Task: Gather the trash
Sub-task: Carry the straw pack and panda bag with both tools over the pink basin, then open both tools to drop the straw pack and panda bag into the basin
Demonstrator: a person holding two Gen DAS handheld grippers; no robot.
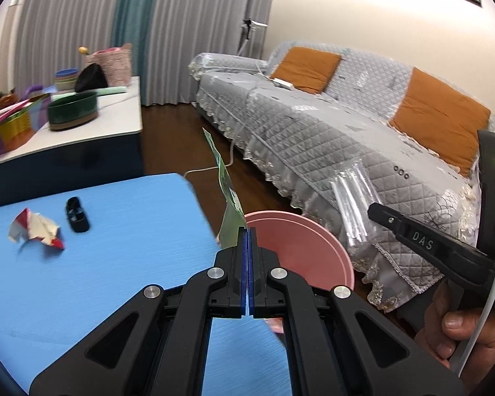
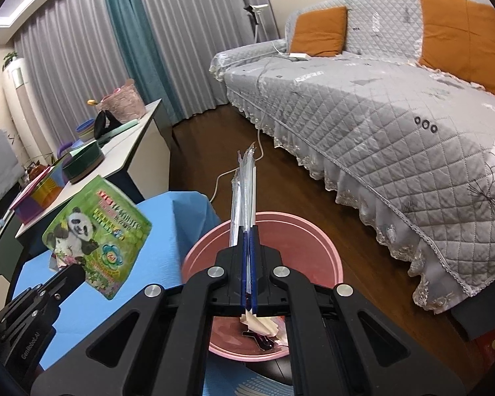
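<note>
Living room, wood floor, quilted grey sofa (image 2: 396,105) along one side; blue table (image 1: 82,280) in front.

Pink bin (image 2: 300,234) stood on the floor just beside the table edge, between table and sofa. Some scraps already lay in its bottom. Likely put there so trash could be dropped straight off the table.

Right gripper (image 2: 248,264) had its fingers clamped on a bundle of clear straw wrappers (image 2: 244,191), bundle sticking up and forward, above the bin's mouth. Left gripper (image 1: 247,264) had its fingers pressed together on the lower corner of a green snack bag (image 2: 95,231) with a panda print. Seen edge-on from the left wrist view, the bag hung near the bin's rim, over the table edge. Both pieces looked held by a corner so they would fall free on release.

Still on the table: a crumpled red and white wrapper (image 1: 36,229), and just beside it a small black shoe (image 1: 77,219), apparently no trash.
</note>
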